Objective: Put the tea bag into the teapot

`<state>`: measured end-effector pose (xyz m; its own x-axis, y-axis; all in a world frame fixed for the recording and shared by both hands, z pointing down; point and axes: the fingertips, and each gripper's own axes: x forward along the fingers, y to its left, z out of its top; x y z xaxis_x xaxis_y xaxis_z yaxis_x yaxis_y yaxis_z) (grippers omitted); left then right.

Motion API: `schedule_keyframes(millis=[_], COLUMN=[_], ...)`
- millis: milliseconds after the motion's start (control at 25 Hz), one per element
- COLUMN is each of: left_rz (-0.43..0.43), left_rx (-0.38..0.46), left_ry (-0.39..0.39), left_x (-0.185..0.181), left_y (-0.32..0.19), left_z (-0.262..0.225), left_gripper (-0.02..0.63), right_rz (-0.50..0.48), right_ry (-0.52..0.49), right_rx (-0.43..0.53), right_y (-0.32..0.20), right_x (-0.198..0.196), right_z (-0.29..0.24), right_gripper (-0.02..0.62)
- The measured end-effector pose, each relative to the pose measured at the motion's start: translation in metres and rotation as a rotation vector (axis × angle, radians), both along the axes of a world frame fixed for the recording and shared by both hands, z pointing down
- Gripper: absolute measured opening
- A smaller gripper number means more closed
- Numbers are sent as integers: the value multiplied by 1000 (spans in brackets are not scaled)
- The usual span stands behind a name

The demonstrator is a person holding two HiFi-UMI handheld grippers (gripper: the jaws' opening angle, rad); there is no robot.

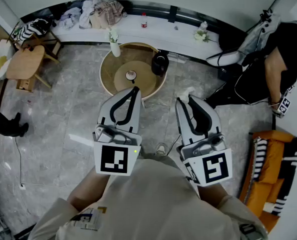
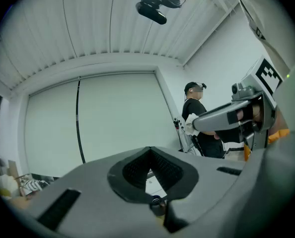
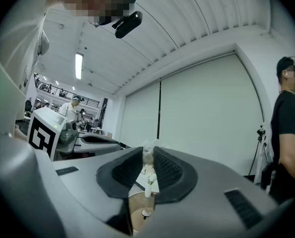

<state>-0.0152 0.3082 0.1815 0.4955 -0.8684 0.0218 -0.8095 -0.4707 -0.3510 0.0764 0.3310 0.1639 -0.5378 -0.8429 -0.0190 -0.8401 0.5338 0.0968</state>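
Observation:
In the head view a black teapot (image 1: 160,63) stands on the far right part of a round wooden table (image 1: 119,83). Both grippers are held level over the floor, short of the table. My right gripper (image 1: 183,98) is shut on a white tea bag (image 1: 187,91), which pokes out past the pads as a crumpled white tuft (image 3: 148,147) in the right gripper view. My left gripper (image 1: 133,89) is shut with nothing in it, its pads meeting at the tip (image 2: 149,150). The left gripper view also shows the right gripper's tip with the tea bag (image 2: 189,124).
On the table stand a white vase with flowers (image 1: 114,46) and a small knobbed piece (image 1: 131,75). A person in black (image 1: 283,69) stands at the right, near an orange seat (image 1: 271,169). A low wooden table with chairs (image 1: 26,61) is at the left. A white ledge (image 1: 158,31) curves behind.

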Motion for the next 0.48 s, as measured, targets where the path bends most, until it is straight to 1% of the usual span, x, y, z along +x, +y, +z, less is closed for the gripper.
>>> schedule_keyframes(millis=[480], left_rz=[-28], left_rx=[-23], left_ry=[2], left_x=[-9], left_y=[6], left_z=[5], left_gripper=[8], right_rz=[-25], right_ry=[-11], right_rx=[-28], right_y=[-2], right_x=[-8], right_z=[10], right_gripper=[64])
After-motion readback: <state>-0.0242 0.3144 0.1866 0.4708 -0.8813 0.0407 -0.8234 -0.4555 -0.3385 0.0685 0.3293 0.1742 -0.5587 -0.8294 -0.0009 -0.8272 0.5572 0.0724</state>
